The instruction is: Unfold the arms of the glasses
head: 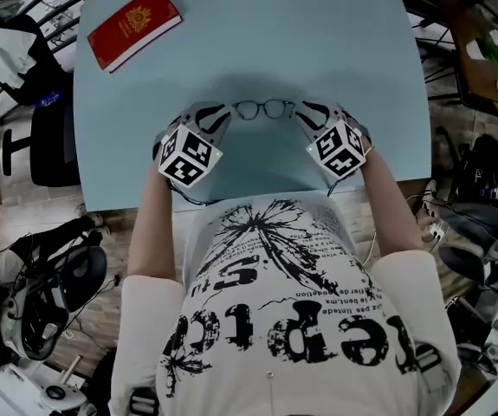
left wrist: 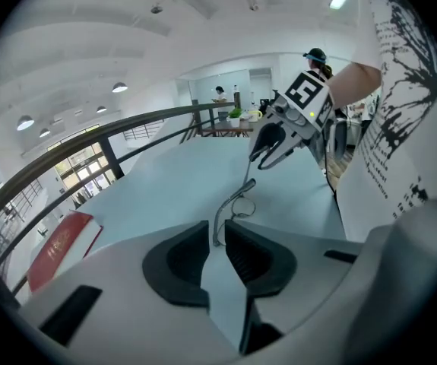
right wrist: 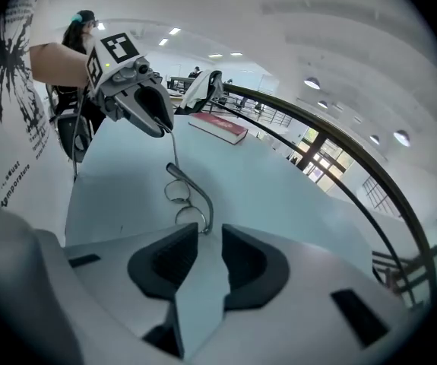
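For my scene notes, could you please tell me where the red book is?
In the head view, the red book lies near the far left corner of the table, well beyond the glasses.

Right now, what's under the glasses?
Only the light blue table, which shows through the lenses of the glasses. From above, the left claw and right claw cover the arm ends, so what's under those is hidden.

One glasses (head: 263, 109), one book (head: 133, 26) (red)
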`<action>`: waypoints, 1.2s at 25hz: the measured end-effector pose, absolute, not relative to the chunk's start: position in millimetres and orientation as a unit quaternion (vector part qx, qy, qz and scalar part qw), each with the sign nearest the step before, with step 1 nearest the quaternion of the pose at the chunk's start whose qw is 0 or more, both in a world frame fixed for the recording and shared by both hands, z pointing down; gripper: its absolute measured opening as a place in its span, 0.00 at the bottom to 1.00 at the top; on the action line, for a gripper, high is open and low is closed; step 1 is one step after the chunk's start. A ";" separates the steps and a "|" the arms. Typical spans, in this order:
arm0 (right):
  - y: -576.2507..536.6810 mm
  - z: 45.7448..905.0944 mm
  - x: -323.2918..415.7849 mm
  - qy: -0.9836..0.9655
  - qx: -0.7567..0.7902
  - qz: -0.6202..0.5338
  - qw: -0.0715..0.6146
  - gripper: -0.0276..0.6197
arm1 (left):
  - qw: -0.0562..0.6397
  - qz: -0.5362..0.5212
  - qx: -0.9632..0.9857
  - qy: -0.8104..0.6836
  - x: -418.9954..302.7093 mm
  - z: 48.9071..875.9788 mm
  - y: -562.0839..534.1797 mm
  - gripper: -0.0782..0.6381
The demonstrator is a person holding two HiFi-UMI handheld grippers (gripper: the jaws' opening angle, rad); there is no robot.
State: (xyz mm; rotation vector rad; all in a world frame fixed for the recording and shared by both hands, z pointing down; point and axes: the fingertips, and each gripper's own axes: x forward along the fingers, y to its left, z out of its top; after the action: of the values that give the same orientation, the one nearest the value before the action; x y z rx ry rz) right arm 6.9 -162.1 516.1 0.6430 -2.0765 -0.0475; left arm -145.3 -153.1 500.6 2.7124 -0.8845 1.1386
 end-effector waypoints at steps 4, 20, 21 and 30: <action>-159.7 498.2 18.3 -0.845 0.316 0.004 0.432 0.13 | 0.039 0.326 0.883 -0.336 -149.5 479.1 -143.3 0.21; -164.5 351.2 17.4 -0.866 0.466 -0.034 0.180 0.06 | -0.026 0.096 0.875 -0.474 -151.9 331.3 -138.9 0.14; -164.6 346.3 18.0 -0.865 0.470 -0.038 0.174 0.05 | -0.026 0.089 0.874 -0.478 -152.8 329.7 -139.2 0.14; -165.4 332.2 11.8 -0.863 0.487 -0.038 0.128 0.05 | -0.020 0.085 0.857 -0.508 -168.9 325.1 -146.9 0.14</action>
State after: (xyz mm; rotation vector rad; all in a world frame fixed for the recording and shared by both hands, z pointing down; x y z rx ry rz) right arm 11.8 -165.4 332.2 1.4175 -2.5109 -0.1108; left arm -168.9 -146.9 325.1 2.7272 -1.6156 0.2689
